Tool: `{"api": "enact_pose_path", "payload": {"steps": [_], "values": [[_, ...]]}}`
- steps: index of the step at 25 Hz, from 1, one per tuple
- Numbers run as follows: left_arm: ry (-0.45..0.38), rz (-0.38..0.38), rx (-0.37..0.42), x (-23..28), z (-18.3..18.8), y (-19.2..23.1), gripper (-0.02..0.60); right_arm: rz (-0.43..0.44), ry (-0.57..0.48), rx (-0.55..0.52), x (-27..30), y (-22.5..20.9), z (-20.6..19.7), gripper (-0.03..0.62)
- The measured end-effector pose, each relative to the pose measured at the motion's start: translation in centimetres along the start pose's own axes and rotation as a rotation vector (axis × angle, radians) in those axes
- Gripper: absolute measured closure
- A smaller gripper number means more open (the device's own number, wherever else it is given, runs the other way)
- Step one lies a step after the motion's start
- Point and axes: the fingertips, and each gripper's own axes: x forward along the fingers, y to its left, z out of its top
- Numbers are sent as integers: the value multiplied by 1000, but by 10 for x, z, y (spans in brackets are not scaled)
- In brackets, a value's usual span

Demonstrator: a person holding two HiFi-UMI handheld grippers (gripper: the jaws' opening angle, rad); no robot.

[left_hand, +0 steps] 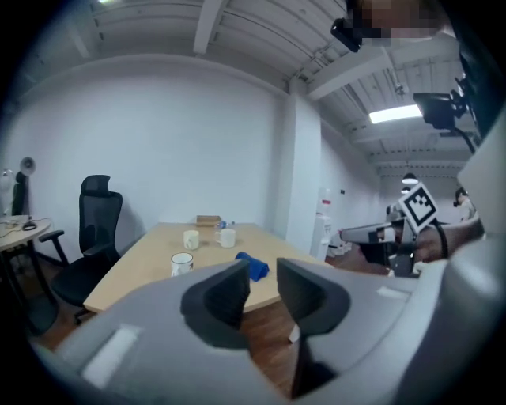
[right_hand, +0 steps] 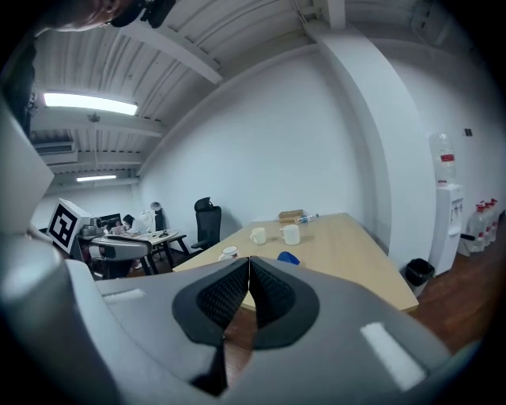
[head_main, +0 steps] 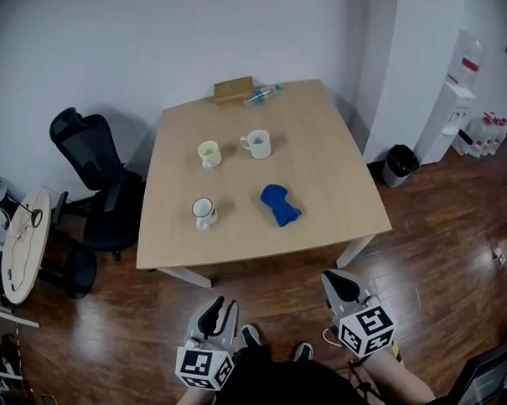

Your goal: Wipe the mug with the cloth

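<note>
Blue cloth [head_main: 279,204] lies fwd of right gripper [head_main: 337,283], shut, empty; dark-rimmed mug [head_main: 204,209] sits fwd of left gripper [head_main: 222,306], part-open, empty; both grippers short of worktop [head_main: 323,150].

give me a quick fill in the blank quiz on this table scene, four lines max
1. The cloth lying on the table is ___ in colour.
2. Counting the dark-rimmed mug, the table holds ___ mugs in all.
3. The right gripper has its jaws ___ (open or shut).
4. The office chair beside the table is ___ in colour.
Missing words: blue; three; shut; black.
</note>
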Motion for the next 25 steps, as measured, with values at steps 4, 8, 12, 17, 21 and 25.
{"api": "enact_pose_path", "payload": {"steps": [4,8,12,17,21,25], "values": [[-9,-31,-1,-7,-10,-9,472,28,-69,-81,-9,23,19,586],[-20,-55,-8,-24,-8,-10,472,37,-77,-100,-9,48,26,588],[-28,-50,41,-49,-2,6,472,46,-81,-148,4,75,31,587],[-6,-36,81,-73,-15,39,472,2,-86,-171,14,86,39,588],[-11,-39,55,-77,-13,55,472,-28,-90,-181,18,90,42,588],[-13,-53,35,-78,-11,61,473,-38,-96,-190,19,96,45,587]]}}
